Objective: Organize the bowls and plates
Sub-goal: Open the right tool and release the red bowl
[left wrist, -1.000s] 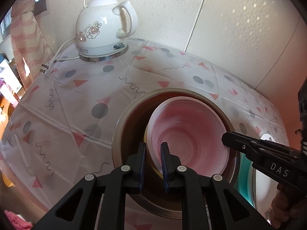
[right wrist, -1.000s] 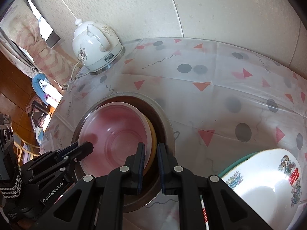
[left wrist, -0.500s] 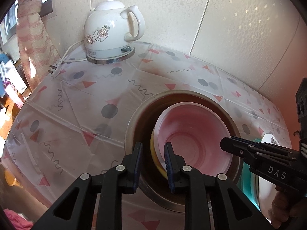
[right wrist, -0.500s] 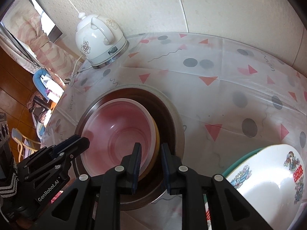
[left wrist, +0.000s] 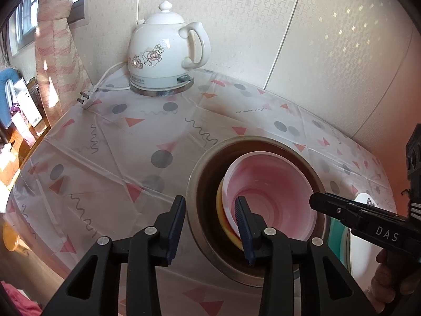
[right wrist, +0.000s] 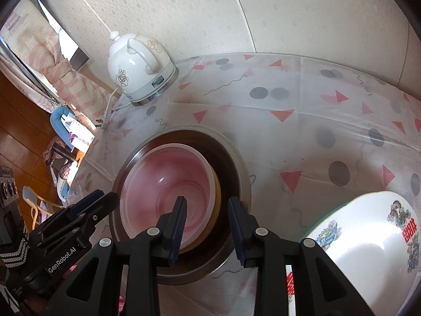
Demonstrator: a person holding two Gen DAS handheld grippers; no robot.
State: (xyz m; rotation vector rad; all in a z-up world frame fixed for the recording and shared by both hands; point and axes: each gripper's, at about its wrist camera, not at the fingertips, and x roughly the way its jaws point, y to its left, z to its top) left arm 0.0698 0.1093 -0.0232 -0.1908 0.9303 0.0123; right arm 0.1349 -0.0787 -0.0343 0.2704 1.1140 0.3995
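A pink plastic bowl [left wrist: 271, 192] is sitting nested in a yellow bowl [left wrist: 223, 226], and both are lying inside a wide stainless steel basin [left wrist: 200, 226] on a table covered with a translucent cloth [left wrist: 110, 158] printed with grey dots and pink triangles. The left gripper [left wrist: 210, 226] is hovering over the near rim of the stack, its jaws opening; the basin's rim and the edges of the yellow and pink bowls are showing between the blue pads, which are pressing on nothing. The right gripper [right wrist: 206, 226] is hanging over the opposite side, its jaws opening as well, straddling the pink and yellow rims without clamping them. To the right of the basin, a white enamel bowl [right wrist: 368, 239] with red characters and a green outer wall is standing just beside it. A white ceramic electric kettle [left wrist: 163, 60] with a flower motif is resting near the wall, its plug [left wrist: 85, 100] lying loose on the cloth.
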